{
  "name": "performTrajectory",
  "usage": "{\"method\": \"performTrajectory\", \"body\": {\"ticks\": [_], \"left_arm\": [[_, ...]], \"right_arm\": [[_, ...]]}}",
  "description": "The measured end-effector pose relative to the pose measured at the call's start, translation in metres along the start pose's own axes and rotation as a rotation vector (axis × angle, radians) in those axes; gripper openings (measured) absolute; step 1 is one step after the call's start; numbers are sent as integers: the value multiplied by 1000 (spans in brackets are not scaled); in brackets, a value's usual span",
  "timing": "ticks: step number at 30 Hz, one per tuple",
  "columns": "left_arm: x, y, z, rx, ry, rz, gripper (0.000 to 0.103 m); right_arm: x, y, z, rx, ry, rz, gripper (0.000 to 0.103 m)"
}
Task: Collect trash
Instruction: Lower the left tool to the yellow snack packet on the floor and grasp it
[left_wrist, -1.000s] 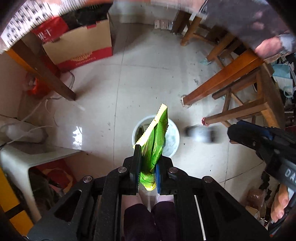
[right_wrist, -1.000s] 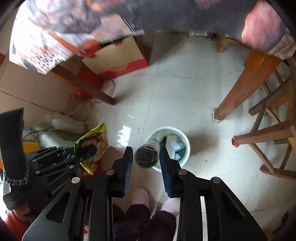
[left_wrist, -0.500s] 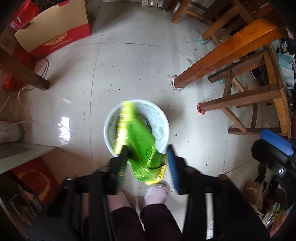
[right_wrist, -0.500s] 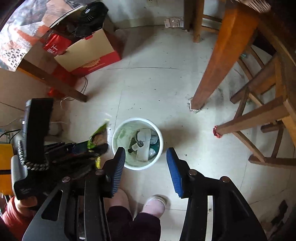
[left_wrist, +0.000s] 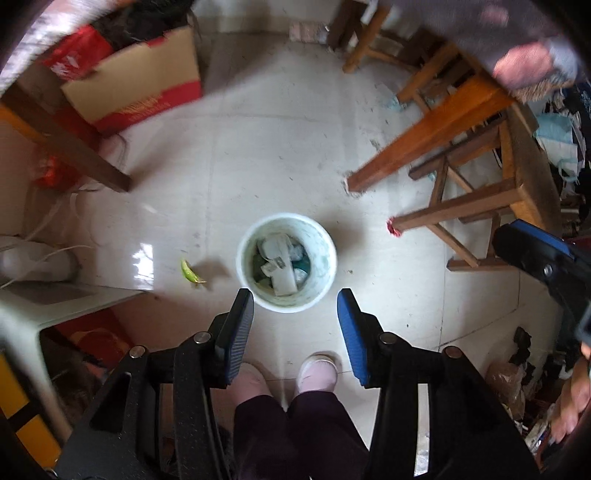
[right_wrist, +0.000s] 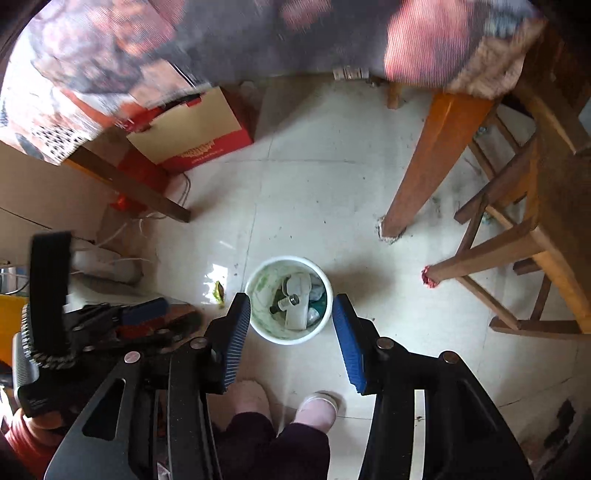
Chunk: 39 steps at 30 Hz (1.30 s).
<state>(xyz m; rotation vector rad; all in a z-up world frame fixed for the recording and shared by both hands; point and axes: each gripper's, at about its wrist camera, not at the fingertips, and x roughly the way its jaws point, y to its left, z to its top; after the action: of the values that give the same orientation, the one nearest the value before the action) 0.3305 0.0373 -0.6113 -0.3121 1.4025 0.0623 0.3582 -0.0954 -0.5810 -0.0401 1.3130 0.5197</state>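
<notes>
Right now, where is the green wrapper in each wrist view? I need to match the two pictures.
Left wrist: the green wrapper lies on the floor, left of the white bin, outside it.
Right wrist: the green wrapper is a small sliver on the floor just left of the white bin, above the right gripper's left finger.
Shared landmark: the white bin, with the wrapper on its left side in both views.

Both wrist views look steeply down from well above the floor (left_wrist: 280, 147); both share the bin (left_wrist: 286, 297) (right_wrist: 258, 326) and chair (left_wrist: 472, 206) (right_wrist: 517, 240).
</notes>
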Motion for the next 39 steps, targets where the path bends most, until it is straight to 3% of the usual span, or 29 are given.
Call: {"method": "performTrajectory", "body": {"ticks": [5, 10, 16, 22, 26, 33, 34, 38, 39], "left_arm": [[-29, 40, -11, -89, -25, 37, 50], [7, 90, -25, -184, -1, 71, 51], [107, 159, -56, -291, 52, 50, 51], [232, 212, -98, -358, 114, 61, 51], [309, 245, -118, -436, 131, 4, 51], [401, 265, -121, -536, 130, 20, 51], [410, 268, -121, -543, 137, 52, 50], [431, 268, -123, -536, 158, 137, 14], [431, 266, -125, -535, 140, 146, 11]], "right_arm": [[-24, 9, 6, -7, -25, -3, 43], [-15, 8, 4, 18, -43, 6, 45], [39, -1, -13, 9, -51, -29, 45], [111, -22, -36, 18, -81, -58, 45], [149, -31, -47, 13, -98, -78, 45], [188, -34, -58, 12, -129, -99, 45], [192, -34, -59, 13, -134, -99, 45], [201, -32, -62, 8, -141, -110, 45], [204, -31, -63, 5, -142, -112, 45]]}}
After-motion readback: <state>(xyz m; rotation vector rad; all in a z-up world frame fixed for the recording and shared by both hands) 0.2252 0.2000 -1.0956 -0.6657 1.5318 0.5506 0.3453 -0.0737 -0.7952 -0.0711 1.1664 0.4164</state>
